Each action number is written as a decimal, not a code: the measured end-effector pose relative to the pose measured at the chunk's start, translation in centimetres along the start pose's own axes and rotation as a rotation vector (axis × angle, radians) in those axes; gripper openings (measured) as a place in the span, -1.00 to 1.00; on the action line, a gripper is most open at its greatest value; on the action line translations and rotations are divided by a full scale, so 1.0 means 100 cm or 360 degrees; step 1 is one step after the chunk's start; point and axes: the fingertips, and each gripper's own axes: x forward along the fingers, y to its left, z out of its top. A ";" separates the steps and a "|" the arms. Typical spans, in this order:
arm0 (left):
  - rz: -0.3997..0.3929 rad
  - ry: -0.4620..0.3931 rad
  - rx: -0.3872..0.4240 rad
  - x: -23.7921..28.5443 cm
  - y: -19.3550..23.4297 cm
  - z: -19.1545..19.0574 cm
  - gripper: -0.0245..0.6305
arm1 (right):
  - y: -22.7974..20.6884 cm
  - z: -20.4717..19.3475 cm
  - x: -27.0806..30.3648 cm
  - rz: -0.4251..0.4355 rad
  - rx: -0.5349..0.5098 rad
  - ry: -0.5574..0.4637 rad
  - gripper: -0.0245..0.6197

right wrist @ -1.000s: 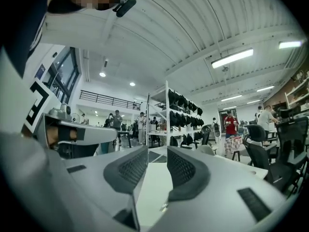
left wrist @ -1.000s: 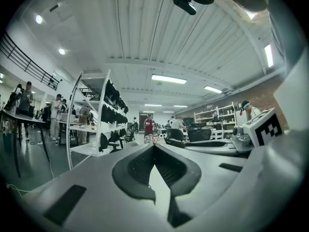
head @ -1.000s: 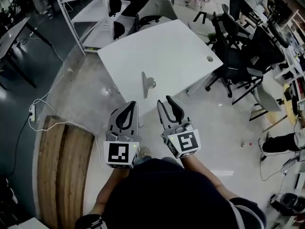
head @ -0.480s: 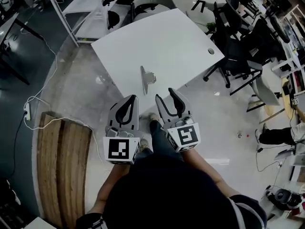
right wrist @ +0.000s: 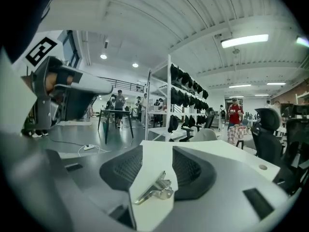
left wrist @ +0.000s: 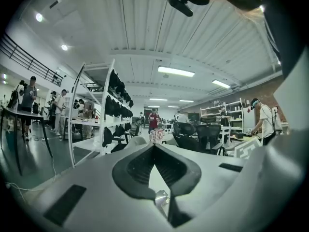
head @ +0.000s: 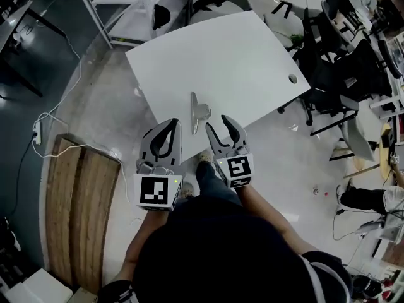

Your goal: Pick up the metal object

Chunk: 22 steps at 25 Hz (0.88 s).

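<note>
Floor [head: 101, 106] of pale concrete fills the head view, with a wooden board [head: 82, 213] lying at the left and a white cable [head: 57, 125] trailing beside it. White surface [head: 221, 55], set at an angle, occupies the upper centre; black office chairs [head: 334, 74] crowd its right side.

Person [head: 221, 257] in dark clothing stands at the near corner of the surface, holding both grippers short of its edge.

Left gripper [head: 169, 124], bearing a marker cube [head: 157, 191], hangs over the floor just off the surface; in the left gripper view [left wrist: 154, 148] its jaws are pressed together at the tips, gripping nothing.

Right gripper [head: 219, 122], with its own marker cube [head: 238, 169], points at the near edge of the surface. In the right gripper view [right wrist: 157, 151] its jaws stand wide apart and are opening; nothing touches the pads.

Metal object [head: 198, 111], a shiny spring clip, lies flat on the surface close to the near edge, just ahead of the right gripper's tips. In the right gripper view it [right wrist: 155, 189] appears framed in the gap between the jaws, apart from both.
</note>
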 end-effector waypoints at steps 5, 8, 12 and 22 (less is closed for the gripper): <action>0.0078 0.0025 0.0009 0.039 0.007 0.000 -0.86 | -0.023 -0.042 0.042 0.0176 -0.0203 0.0160 -0.35; 0.0113 0.0049 0.0020 0.062 0.009 -0.003 -0.86 | -0.031 -0.068 0.060 0.0265 -0.0181 0.0270 -0.35; 0.0171 0.0117 0.0029 0.086 0.012 -0.014 -0.86 | -0.039 -0.091 0.078 0.0365 -0.0068 0.0396 -0.35; 0.0238 0.0201 0.0034 0.115 0.011 -0.023 -0.86 | -0.035 -0.136 0.107 0.0660 0.0413 0.0722 -0.36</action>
